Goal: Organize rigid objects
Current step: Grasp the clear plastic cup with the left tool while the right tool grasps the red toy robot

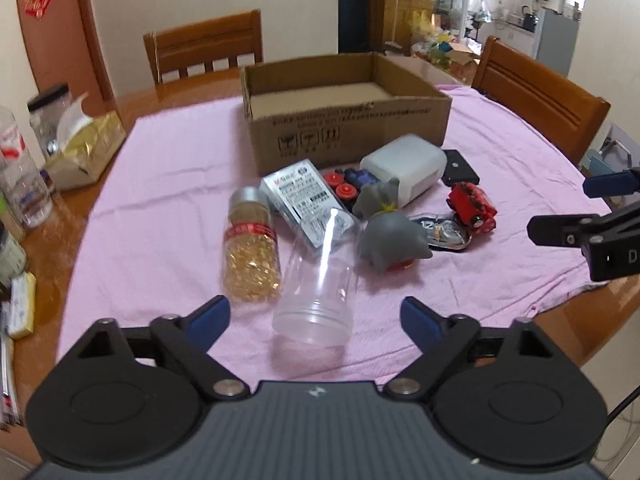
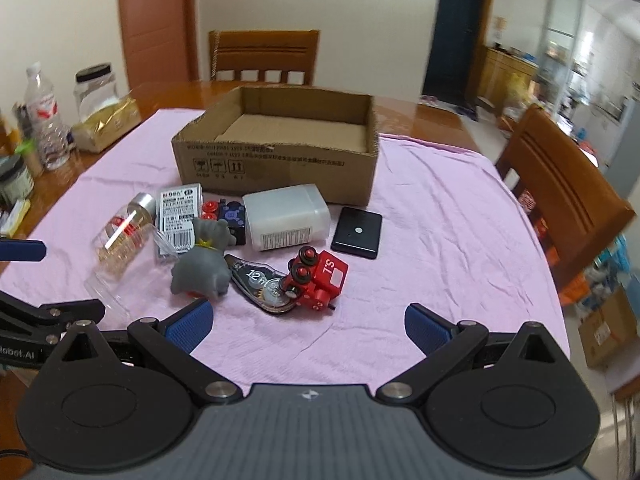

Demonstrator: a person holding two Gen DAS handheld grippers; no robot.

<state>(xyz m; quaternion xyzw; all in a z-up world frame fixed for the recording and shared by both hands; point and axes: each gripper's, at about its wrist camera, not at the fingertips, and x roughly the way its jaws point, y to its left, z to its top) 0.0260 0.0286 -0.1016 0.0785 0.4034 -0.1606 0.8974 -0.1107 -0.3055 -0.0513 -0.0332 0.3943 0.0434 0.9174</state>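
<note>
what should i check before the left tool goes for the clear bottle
1. Left tool open: ok, fingers spread wide, nothing held.
2. Clear bottle lined up: ok, it lies on its side just ahead, between the fingers.
3. Neighbours clear: not ok, the capsule bottle lies close alongside and the far end overlaps the staples pack.
4. Cardboard box ready: ok, open and looks empty.
5. Right tool out of the way: ok, open, off to the right.
6. Bottle cap on: cannot tell.
</note>
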